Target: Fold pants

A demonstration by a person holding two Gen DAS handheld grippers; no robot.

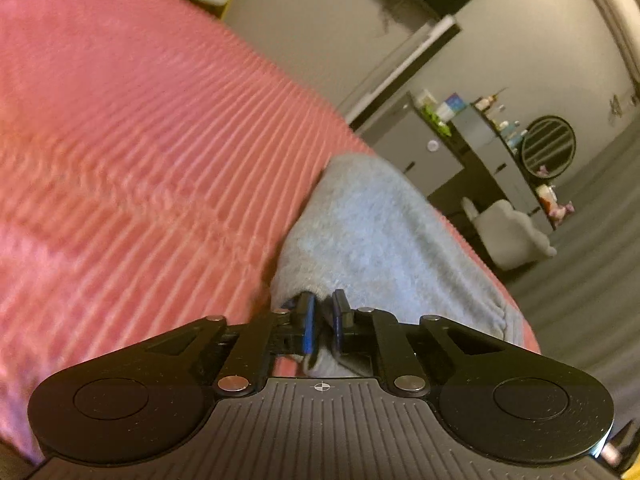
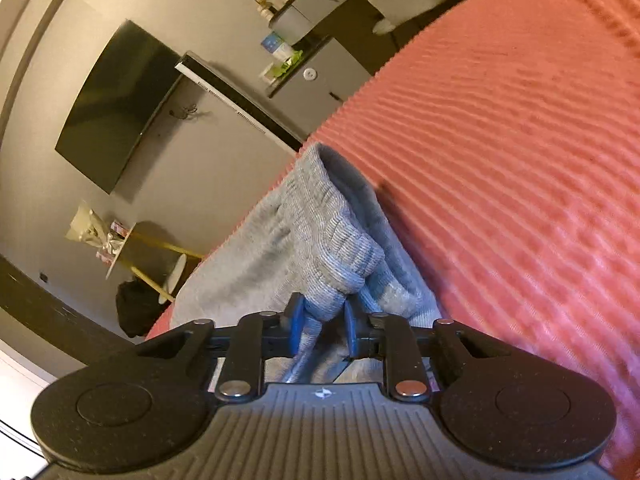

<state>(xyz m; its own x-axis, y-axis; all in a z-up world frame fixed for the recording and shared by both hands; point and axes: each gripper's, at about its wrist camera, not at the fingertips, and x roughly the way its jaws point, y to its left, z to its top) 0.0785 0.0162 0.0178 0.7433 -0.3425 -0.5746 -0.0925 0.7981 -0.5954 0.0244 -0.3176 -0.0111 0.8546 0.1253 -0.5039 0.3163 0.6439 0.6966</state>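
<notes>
Left wrist view: the left gripper pinches a fold of the grey pants between nearly closed blue pads at the edge of the pink ribbed bedspread, the cloth's lower end hidden behind the gripper body. Right wrist view: the right gripper clamps the pants' ribbed cuff, more fabric bunching below out of sight; a dark wall-mounted screen and grey cabinets stand beyond the bed edge.

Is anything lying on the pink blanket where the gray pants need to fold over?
Nothing visible. Both grippers, left and right, are shut on the gray pants, and the pink blanket ahead shows nothing lying on it.
</notes>
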